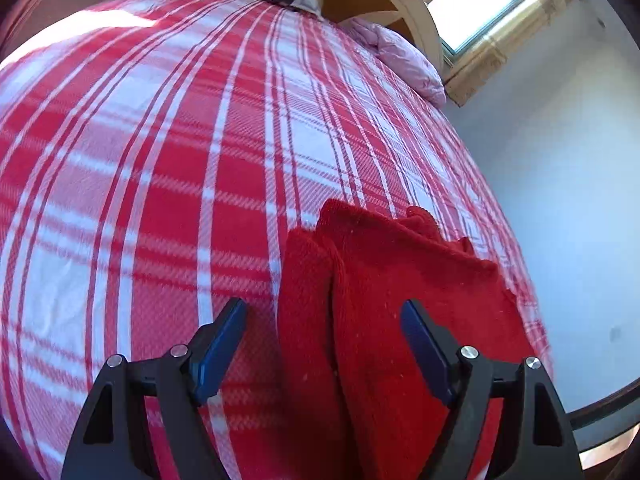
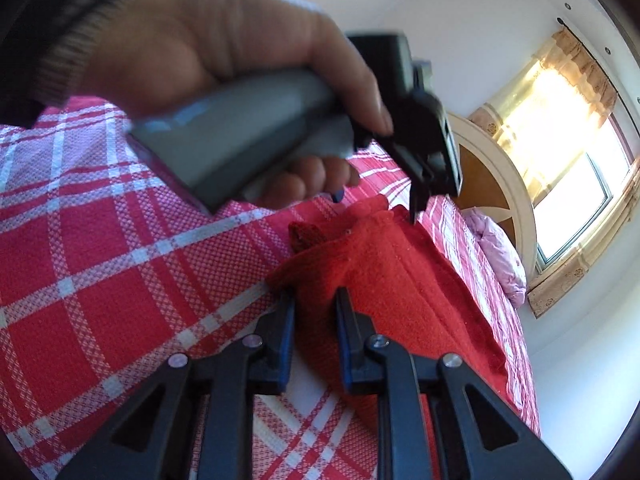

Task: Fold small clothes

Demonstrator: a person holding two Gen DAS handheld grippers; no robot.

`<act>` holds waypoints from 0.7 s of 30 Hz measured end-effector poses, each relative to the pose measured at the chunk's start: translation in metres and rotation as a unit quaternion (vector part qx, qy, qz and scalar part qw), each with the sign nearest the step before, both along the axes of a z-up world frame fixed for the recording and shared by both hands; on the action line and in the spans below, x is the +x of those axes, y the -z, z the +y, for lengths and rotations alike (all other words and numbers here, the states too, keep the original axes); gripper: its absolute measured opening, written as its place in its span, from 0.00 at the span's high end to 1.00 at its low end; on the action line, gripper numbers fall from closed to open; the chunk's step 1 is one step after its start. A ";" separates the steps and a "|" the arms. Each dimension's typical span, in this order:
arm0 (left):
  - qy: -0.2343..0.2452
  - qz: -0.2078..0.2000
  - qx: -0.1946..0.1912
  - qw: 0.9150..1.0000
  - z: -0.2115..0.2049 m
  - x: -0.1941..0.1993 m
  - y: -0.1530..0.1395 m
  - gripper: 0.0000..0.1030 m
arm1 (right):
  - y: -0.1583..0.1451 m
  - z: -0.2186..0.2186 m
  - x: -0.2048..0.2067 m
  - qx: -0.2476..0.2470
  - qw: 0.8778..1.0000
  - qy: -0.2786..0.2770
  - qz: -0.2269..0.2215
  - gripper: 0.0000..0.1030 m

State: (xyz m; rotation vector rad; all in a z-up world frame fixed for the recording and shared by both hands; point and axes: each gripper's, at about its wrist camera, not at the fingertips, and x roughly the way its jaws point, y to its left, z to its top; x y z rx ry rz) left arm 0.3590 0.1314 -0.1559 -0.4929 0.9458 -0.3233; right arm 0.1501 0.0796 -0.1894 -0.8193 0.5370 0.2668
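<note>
Two handheld grippers work over a red-and-white plaid bedspread (image 1: 152,168), where a small red knitted garment (image 1: 400,280) lies partly folded near the bed's right edge. At left in the right wrist view, a person's left hand (image 2: 224,80), cuffed in a dark ribbed sleeve (image 2: 60,40), grips the grey handle of the left gripper (image 1: 324,316); that tool's blue-padded fingers (image 1: 222,344) stand wide apart, one over bare plaid and the other above the garment, with the garment's folded edge between them but nothing pinched. Further right, the right gripper (image 2: 316,300) has its fingers (image 2: 285,320) drawn close together on a raised fold at the garment's near corner (the cloth bunches up between the pads, though how much is caught is hard to judge). Beyond the garment a pale pink pillow (image 2: 500,256) rests at the rounded headboard (image 2: 504,184), and a sunlit, curtained window (image 2: 572,176) fills the far right.
</note>
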 end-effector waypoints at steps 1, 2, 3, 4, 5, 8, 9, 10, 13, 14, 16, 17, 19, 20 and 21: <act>0.002 -0.001 0.006 1.000 -0.001 0.003 -0.001 0.23 | 0.000 0.001 0.000 0.000 1.000 0.000 -0.001 0.80; -0.001 -0.002 0.004 1.000 0.000 0.004 -0.001 0.23 | 0.001 0.001 -0.001 0.000 1.000 0.000 -0.001 0.80; -0.004 -0.004 -0.002 1.000 0.002 0.005 -0.001 0.23 | 0.000 -0.002 0.003 0.000 1.000 0.000 -0.002 0.80; -0.003 -0.007 -0.008 1.000 0.002 0.006 0.000 0.24 | 0.001 -0.001 0.003 -0.001 1.000 -0.001 -0.003 0.80; 0.002 -0.006 -0.008 1.000 0.002 0.009 0.000 0.28 | 0.000 -0.001 0.003 0.000 1.000 -0.001 -0.002 0.80; 0.028 0.001 -0.005 1.000 -0.008 0.013 0.003 0.54 | 0.000 -0.003 0.005 0.002 1.000 -0.004 -0.004 0.80; 0.033 0.003 -0.006 0.999 -0.008 0.013 0.004 0.70 | 0.000 -0.005 0.006 0.003 1.000 -0.004 -0.003 0.80; 0.037 0.007 -0.009 0.999 -0.008 0.013 0.005 0.83 | 0.000 -0.005 0.007 0.004 1.000 -0.004 -0.002 0.80; 0.032 0.001 -0.016 0.999 -0.005 0.012 0.002 0.85 | -0.001 -0.008 0.009 0.009 1.000 -0.004 -0.001 0.80; 0.030 -0.003 -0.013 0.999 -0.005 0.010 0.000 0.86 | -0.001 -0.009 0.010 0.010 1.000 -0.004 -0.001 0.81; 0.025 -0.014 -0.010 1.000 -0.005 0.007 -0.007 0.86 | -0.003 -0.012 0.011 0.017 1.000 -0.006 -0.001 0.82; 0.023 -0.016 -0.010 1.000 -0.005 0.006 -0.011 0.86 | -0.004 -0.013 0.011 0.022 1.000 -0.006 0.000 0.82; 0.020 -0.011 -0.011 1.000 -0.004 0.005 -0.017 0.86 | -0.008 -0.017 0.011 0.036 0.999 -0.010 0.004 0.83; 0.019 -0.008 -0.013 1.000 -0.004 0.005 -0.020 0.86 | -0.013 -0.022 0.012 0.051 0.999 -0.010 0.005 0.83; 0.019 -0.005 -0.014 1.000 -0.006 0.006 -0.022 0.86 | -0.017 -0.026 0.012 0.065 0.998 -0.010 0.006 0.83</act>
